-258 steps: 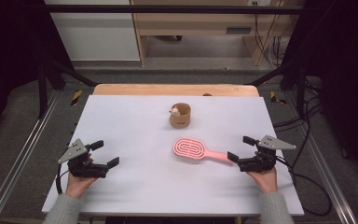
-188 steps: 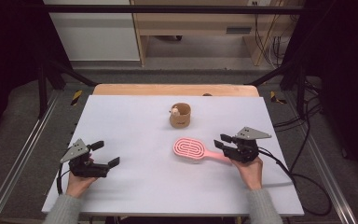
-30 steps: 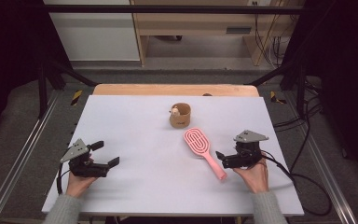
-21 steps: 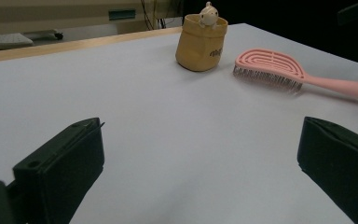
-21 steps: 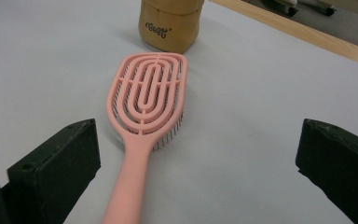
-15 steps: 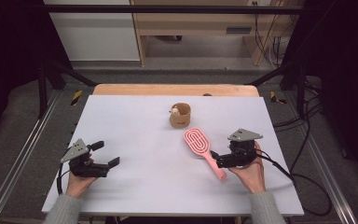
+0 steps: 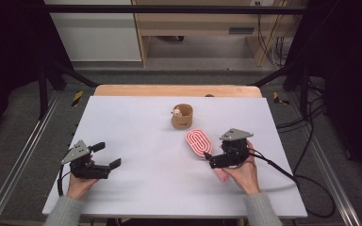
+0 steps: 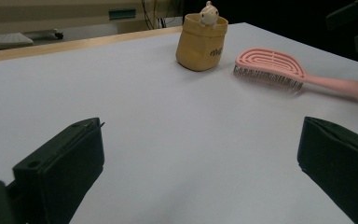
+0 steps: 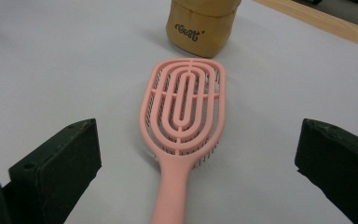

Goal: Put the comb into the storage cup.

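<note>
A pink plastic vented hairbrush (image 7: 199, 142) lies bristles-down on the white table (image 7: 136, 127), its oval head pointing toward the far edge and stopping just short of a small tan paper-style pouch (image 7: 182, 116) with a pale toy figure (image 8: 209, 12) peeking from its top. Seconds ago the brush lay crosswise, handle to the right; it now runs near-to-far, and in the last half-second its head has drawn closer to the pouch. The right gripper (image 7: 213, 160), on the right side of the table, sits over the handle's near end with its jaws spread wide; in the right gripper view (image 9: 186, 154) the handle runs up between them, touching neither, so the tongs hold nothing. That reads as a release after the turn, or a pause to regrip: the brush looks lined up with the pouch, suggesting the next step may be lifting it to stand inside, which would need a fresh grasp on the handle. The left gripper (image 7: 104, 159) rests near the table's near-left corner, unmoved throughout, jaws wide apart and empty, well away from brush and pouch.
</note>
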Demonstrator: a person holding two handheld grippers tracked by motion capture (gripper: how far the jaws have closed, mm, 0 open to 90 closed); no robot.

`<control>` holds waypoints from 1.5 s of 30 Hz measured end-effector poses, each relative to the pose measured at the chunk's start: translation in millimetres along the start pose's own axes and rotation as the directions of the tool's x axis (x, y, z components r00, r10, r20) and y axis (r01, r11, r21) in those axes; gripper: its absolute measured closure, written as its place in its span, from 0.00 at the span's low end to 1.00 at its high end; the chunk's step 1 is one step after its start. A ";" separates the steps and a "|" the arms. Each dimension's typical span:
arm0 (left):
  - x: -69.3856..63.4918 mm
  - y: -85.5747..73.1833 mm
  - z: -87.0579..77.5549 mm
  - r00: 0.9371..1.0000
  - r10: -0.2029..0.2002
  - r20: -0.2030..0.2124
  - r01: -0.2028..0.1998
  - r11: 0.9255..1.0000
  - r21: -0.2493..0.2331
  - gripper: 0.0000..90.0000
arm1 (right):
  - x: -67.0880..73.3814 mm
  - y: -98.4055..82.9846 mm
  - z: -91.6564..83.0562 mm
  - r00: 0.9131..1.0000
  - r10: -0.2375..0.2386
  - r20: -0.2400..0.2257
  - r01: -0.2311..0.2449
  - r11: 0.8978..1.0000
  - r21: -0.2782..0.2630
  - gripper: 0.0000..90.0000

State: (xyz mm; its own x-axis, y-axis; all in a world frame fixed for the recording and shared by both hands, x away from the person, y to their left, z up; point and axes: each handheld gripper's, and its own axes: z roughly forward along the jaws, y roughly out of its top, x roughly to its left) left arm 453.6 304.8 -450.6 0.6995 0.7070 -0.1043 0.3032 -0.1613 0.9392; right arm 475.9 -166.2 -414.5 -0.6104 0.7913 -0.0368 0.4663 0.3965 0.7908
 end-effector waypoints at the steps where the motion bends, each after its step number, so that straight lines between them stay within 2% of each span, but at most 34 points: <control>1: 0.0 0.0 0.0 1.000 0.000 -0.001 0.000 1.000 0.000 0.01 | 0.1 0.0 1.2 1.000 0.006 0.000 -0.006 1.000 0.002 0.01; 14: 0.0 0.0 0.1 1.000 0.000 0.000 0.000 1.000 0.002 0.01 | 1.2 -3.0 18.1 1.000 -0.002 0.003 0.002 0.997 0.078 0.01; 31: -0.5 -0.1 0.4 1.000 0.001 0.000 -0.001 1.000 0.003 0.01 | 5.9 -11.2 33.5 1.000 -0.008 0.003 0.008 0.990 0.141 0.04; 38: -0.6 -0.1 0.6 1.000 0.002 0.000 -0.002 1.000 0.004 0.01 | 6.5 -14.2 38.2 1.000 0.008 0.001 -0.008 0.985 0.171 0.06; 45: -0.7 -0.2 0.9 1.000 0.003 -0.001 -0.003 1.000 0.005 0.01 | 4.2 -17.2 40.8 0.999 0.034 -0.008 -0.032 0.981 0.191 0.14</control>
State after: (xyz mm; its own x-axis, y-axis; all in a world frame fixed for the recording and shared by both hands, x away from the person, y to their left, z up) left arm 453.6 303.7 -451.0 0.6999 0.7070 -0.1013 0.3045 -0.1671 0.9377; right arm 491.4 -150.7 -453.2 -0.5993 0.8005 -0.0048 0.5994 0.4526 0.6602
